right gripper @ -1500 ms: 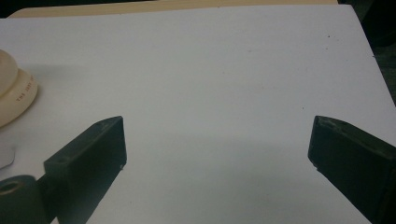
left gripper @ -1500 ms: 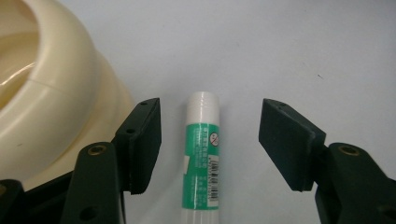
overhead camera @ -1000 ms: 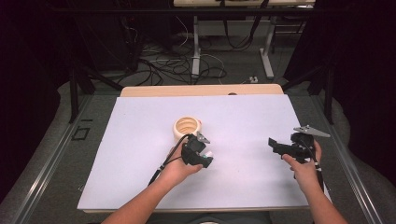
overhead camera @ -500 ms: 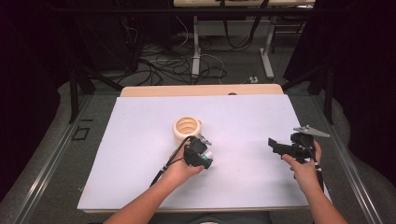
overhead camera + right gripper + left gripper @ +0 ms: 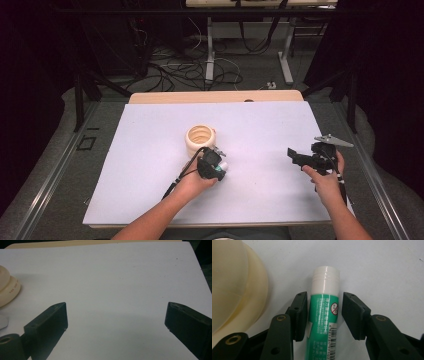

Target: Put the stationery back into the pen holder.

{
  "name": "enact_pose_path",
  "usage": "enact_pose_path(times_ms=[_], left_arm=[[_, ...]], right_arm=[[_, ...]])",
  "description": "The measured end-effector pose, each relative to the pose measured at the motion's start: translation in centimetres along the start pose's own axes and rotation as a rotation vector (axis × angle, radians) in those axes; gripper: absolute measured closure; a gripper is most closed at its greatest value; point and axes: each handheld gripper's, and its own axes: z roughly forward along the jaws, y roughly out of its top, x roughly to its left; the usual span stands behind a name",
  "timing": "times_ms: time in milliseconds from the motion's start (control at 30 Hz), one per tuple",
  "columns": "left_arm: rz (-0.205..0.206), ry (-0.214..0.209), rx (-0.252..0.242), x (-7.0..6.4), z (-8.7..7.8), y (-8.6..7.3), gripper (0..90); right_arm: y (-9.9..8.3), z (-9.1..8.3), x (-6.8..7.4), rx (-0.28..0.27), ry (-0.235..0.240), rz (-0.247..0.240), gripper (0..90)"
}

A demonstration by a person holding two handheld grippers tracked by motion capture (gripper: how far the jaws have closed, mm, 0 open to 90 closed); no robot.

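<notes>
A glue stick [image 5: 323,315] with a green label and a white cap lies on the white table, right beside a cream ribbed pot [image 5: 200,140]. My left gripper [image 5: 324,296] is open and straddles the stick. Its left jaw sits against the label, and a narrow gap shows at its right jaw. In the high view the left gripper [image 5: 216,165] is just in front of the pot, with the white cap [image 5: 223,165] poking out. My right gripper [image 5: 291,154] hovers at the table's right side, wide open, with nothing between its jaws [image 5: 116,315].
The cream pot [image 5: 237,290] crowds the left gripper's left side and shows at the far left in the right gripper view [image 5: 7,290]. The white table top [image 5: 260,125] has a wooden strip [image 5: 215,96] along its far edge. Cables and desk legs lie on the floor beyond.
The left gripper has shifted a little toward the front of the table, just in front of the pot. The right gripper has stayed put.
</notes>
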Motion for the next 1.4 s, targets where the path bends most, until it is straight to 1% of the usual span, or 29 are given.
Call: enact_pose_path(times_ms=[33, 67, 100, 133, 200, 233, 267, 300, 367, 567, 600, 733, 800, 833, 967, 1000, 1100, 1233, 1400], left_arm=[[-0.002, -0.002, 0.002, 0.0, 0.0, 0.0, 58.8], [-0.001, -0.001, 0.003, 0.1, 0.0, 0.0, 58.8], [0.0, -0.004, 0.002, 0.1, 0.0, 0.0, 62.2], [0.0, -0.004, 0.003, 0.1, 0.0, 0.0, 62.2], [0.006, -0.001, 0.002, 0.1, 0.0, 0.0, 63.2], [0.007, -0.001, 0.003, 0.0, 0.0, 0.0, 64.2], [0.007, -0.002, 0.004, 0.0, -0.1, 0.0, 64.2], [0.009, -0.001, 0.003, 0.0, 0.0, 0.0, 64.5], [0.008, 0.0, 0.003, 0.0, -0.1, 0.0, 64.6], [0.009, -0.002, 0.005, 0.0, 0.0, 0.0, 64.7], [0.01, 0.0, 0.005, -0.1, 0.0, 0.0, 64.8], [0.015, 0.001, 0.006, -0.1, 0.0, 0.0, 64.8], [0.017, 0.003, 0.005, -0.1, 0.0, 0.0, 64.8], [0.017, 0.004, 0.006, -0.2, 0.0, 0.0, 64.9], [0.015, 0.007, 0.011, -0.3, -0.1, 0.0, 64.9], [0.017, 0.007, 0.01, -0.3, -0.1, 0.0, 65.0], [0.012, -0.005, 0.012, -0.4, -0.2, 0.0, 65.0], [0.02, -0.016, 0.006, -0.7, -0.4, 0.1, 65.0], [0.023, -0.026, -0.018, -0.9, -1.0, 0.4, 65.0]], right_arm=[[0.0, 0.0, 0.1, 0.0, -0.007, 0.011, 4.4], [0.0, 0.0, 0.1, 0.0, -0.007, 0.011, 4.4], [-0.1, 0.2, 0.2, -0.015, -0.008, 0.015, 4.4], [-0.1, 0.2, 0.2, -0.015, -0.008, 0.015, 4.4], [-0.1, 0.2, 0.1, -0.011, -0.008, 0.015, 4.4], [0.0, 0.1, 0.1, 0.003, -0.001, 0.012, 4.4], [0.0, 0.1, 0.1, 0.003, -0.001, 0.012, 4.4], [-0.1, 0.2, 0.2, -0.014, -0.008, 0.014, 4.4], [-0.1, 0.2, 0.2, -0.016, -0.008, 0.015, 4.4], [-0.1, 0.1, 0.1, -0.009, -0.007, 0.011, 4.4], [0.0, 0.1, 0.1, 0.002, -0.002, 0.013, 4.4], [0.0, 0.1, 0.1, 0.002, -0.002, 0.012, 4.4], [-0.1, 0.2, 0.1, -0.01, -0.008, 0.014, 4.4], [0.0, 0.1, 0.1, 0.002, -0.002, 0.011, 4.4], [0.0, 0.1, 0.0, -0.001, -0.006, 0.001, 4.4], [0.0, 0.0, 0.0, 0.002, 0.0, 0.001, 4.4], [0.0, 0.1, -0.1, 0.002, 0.0, 0.002, 4.4], [0.0, 0.1, -0.1, 0.001, -0.001, 0.002, 4.4], [0.0, 0.1, -0.1, 0.001, 0.001, 0.0, 4.4]])
